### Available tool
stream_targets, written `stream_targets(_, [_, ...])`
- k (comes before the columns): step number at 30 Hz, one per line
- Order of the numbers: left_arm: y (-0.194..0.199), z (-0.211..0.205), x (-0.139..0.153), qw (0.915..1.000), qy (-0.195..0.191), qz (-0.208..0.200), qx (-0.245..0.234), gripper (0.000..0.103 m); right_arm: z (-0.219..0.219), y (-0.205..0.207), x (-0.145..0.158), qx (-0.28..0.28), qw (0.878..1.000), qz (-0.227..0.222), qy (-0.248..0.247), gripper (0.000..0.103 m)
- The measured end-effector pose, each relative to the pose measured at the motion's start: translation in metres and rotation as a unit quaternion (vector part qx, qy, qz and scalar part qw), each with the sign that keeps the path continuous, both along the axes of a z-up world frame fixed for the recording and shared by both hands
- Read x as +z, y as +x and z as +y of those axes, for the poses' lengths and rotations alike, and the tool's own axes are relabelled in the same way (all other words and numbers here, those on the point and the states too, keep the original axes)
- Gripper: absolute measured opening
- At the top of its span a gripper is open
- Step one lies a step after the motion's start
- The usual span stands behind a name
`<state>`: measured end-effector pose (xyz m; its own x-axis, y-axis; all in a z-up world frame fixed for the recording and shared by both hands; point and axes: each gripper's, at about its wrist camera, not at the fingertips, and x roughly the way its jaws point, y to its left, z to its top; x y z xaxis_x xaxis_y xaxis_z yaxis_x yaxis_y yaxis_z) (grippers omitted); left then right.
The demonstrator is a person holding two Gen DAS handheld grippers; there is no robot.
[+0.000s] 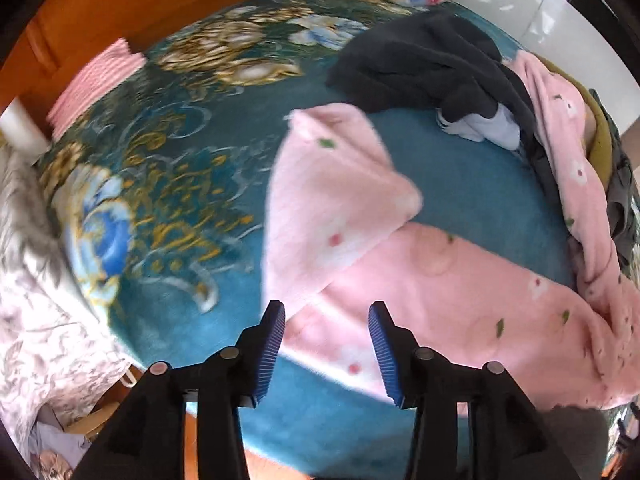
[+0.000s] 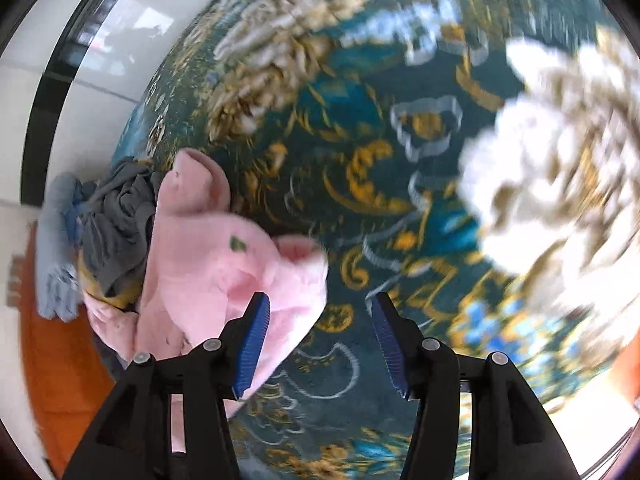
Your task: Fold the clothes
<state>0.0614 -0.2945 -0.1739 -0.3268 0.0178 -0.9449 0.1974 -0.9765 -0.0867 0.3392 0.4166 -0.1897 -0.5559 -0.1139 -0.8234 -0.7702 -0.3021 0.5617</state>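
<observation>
The left gripper hangs with jaws apart and empty directly over the pink garment, which stretches rightward across the teal blanket. The right gripper also gapes empty; the cloth lies to its left, touching only that pad, so the left is nearer.

the fleece garment lies on the bed blanket, the heaped clothes behind it (touching).
</observation>
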Motion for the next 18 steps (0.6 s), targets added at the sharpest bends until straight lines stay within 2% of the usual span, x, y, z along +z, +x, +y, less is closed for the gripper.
stream_targets(6, [-0.036,0.022,-0.026,0.9964,-0.078,-0.027,-0.021,0.050,-0.009,-0.030,-0.030,-0.047,0.998,0.021,-0.044,0.052])
stream_targets(9, [-0.045,0.021,-0.031,0.9937,-0.106,-0.031,-0.022,0.047,-0.011,-0.042,-0.029,-0.057,0.997,0.004,-0.046,0.020])
stream_targets(10, [-0.046,0.018,-0.032,0.9938,-0.105,-0.031,-0.020,0.042,-0.012,-0.046,-0.024,-0.053,0.998,0.002,-0.041,0.015])
stream_targets(12, [-0.048,0.012,-0.029,0.9952,-0.094,-0.024,-0.011,0.006,-0.011,-0.052,-0.011,-0.042,0.999,0.004,-0.026,0.011])
stream_targets(16, [-0.051,-0.007,0.005,0.9991,-0.032,0.027,0.011,0.005,-0.003,-0.050,0.029,-0.041,0.999,0.032,0.011,0.007])
stream_targets(18, [-0.046,-0.020,0.033,0.9969,0.002,0.076,0.020,0.004,0.001,-0.045,0.051,-0.045,0.997,0.050,0.031,0.006])
